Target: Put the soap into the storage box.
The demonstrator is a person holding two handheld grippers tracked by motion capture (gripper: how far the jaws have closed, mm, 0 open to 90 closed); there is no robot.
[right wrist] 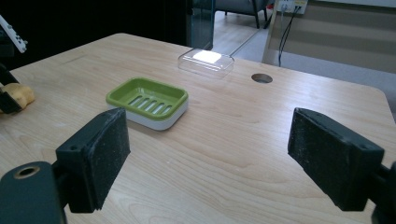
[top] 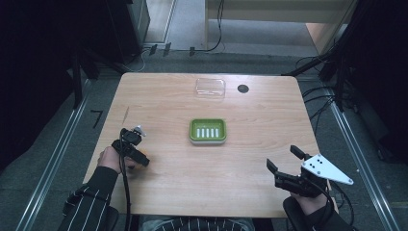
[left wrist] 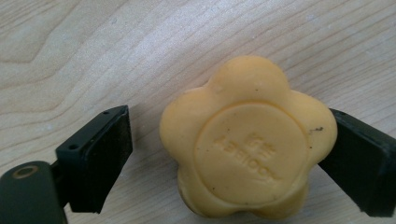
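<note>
A yellow flower-shaped soap bar lies on the wooden table between the jaws of my left gripper. The right-hand pad touches the soap's edge, while a gap of bare wood separates the left-hand pad from it. In the high view, the left gripper points down at the soap near the table's left front. My right gripper hovers at the right front, open and with nothing in it. A green soap dish with a slotted white insert sits mid-table.
A clear plastic lid lies at the back of the table beside a round cable hole. In the right gripper view, the dish stands ahead on the left, and the lid and hole lie beyond it.
</note>
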